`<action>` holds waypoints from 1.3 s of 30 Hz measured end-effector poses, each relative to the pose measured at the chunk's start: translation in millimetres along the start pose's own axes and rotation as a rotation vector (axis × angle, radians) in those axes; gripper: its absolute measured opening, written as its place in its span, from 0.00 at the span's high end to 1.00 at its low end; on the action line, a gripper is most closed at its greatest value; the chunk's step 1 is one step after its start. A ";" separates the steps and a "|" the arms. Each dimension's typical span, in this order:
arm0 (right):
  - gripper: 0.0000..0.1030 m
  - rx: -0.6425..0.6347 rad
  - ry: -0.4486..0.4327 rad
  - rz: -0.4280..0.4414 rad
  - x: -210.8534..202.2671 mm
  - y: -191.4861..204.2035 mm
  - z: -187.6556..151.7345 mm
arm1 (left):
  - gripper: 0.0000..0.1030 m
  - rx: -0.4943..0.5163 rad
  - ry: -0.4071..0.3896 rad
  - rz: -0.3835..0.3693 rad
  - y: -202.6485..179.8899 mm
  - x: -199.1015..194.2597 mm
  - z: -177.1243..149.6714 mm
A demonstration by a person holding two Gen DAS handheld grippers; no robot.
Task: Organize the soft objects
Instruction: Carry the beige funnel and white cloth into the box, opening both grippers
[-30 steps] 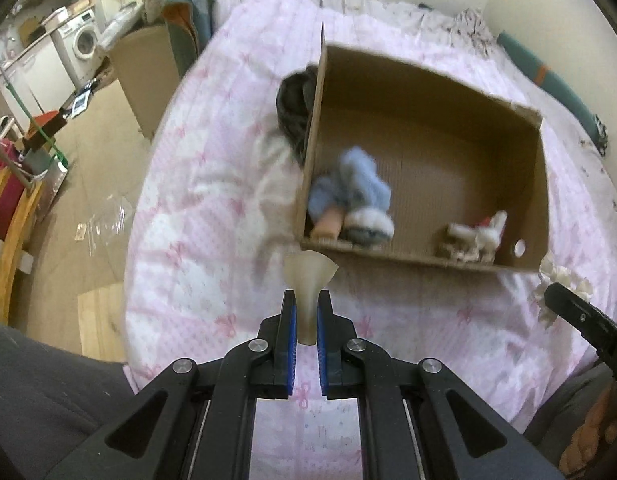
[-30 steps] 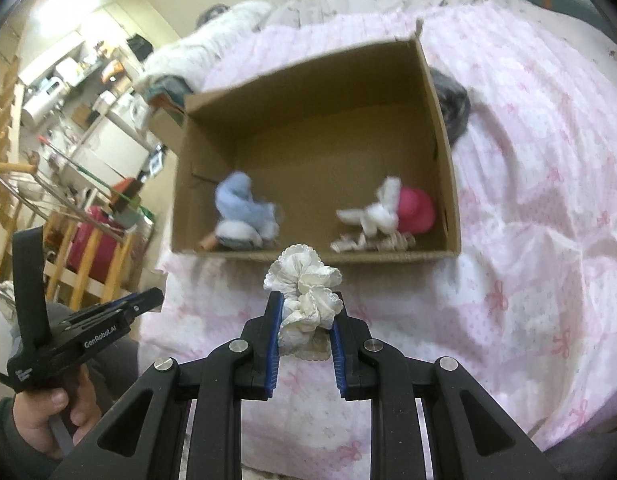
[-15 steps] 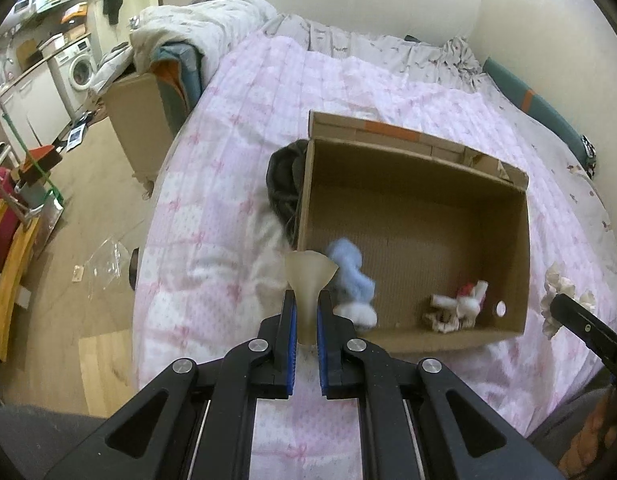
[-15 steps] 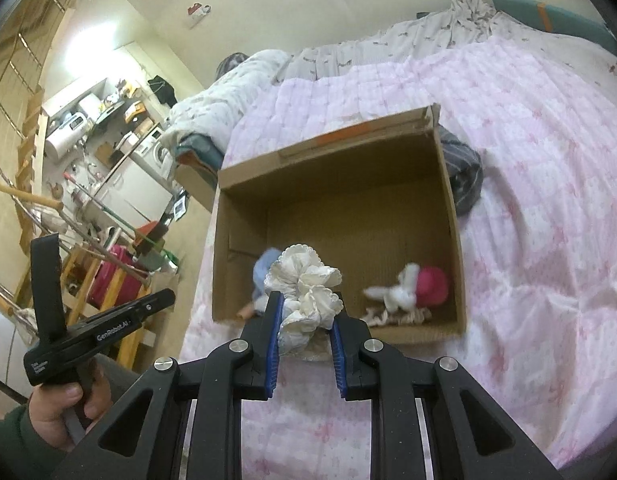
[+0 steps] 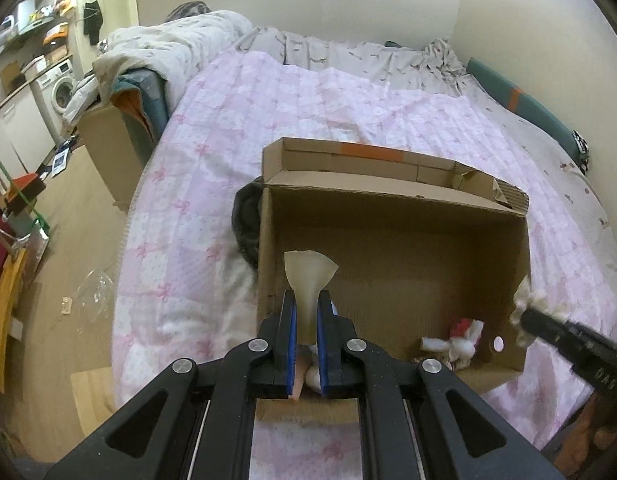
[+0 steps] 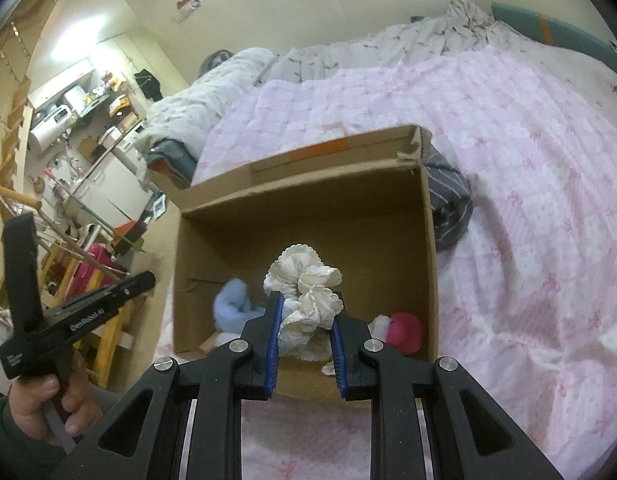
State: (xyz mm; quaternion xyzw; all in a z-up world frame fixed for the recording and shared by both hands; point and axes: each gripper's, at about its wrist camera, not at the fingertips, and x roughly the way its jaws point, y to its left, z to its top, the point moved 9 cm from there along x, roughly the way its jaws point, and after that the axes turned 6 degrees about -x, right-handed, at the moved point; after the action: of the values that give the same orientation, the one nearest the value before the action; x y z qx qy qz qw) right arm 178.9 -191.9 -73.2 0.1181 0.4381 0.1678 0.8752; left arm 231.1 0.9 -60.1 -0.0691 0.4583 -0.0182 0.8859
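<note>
Over the cardboard box (image 6: 426,240) on the bed, I hold a limp beige cloth (image 5: 308,280) pinched in my left gripper (image 5: 307,344) and a frilly, squashy white scrunchie (image 6: 306,300) in my right gripper (image 6: 304,344), both seemingly light enough to grip anywhere.

left wrist: above box (image 5: 392,216) | right wrist: likewise | shared: box interior

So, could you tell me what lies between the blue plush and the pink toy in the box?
Bare cardboard floor of the box, partly hidden by the held white ruffled cloth, in the right wrist view.
</note>
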 end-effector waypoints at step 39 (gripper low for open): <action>0.77 -0.015 0.154 -0.048 53.0 -11.4 -33.7 | 0.78 0.021 0.099 -0.100 -28.5 50.0 -32.8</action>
State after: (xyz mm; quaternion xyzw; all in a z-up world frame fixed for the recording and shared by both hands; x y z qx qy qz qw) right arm 183.6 -179.3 -135.7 0.0878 0.5057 0.1588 0.8434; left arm 234.2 -35.5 -115.4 -0.0814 0.4973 -0.0705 0.8609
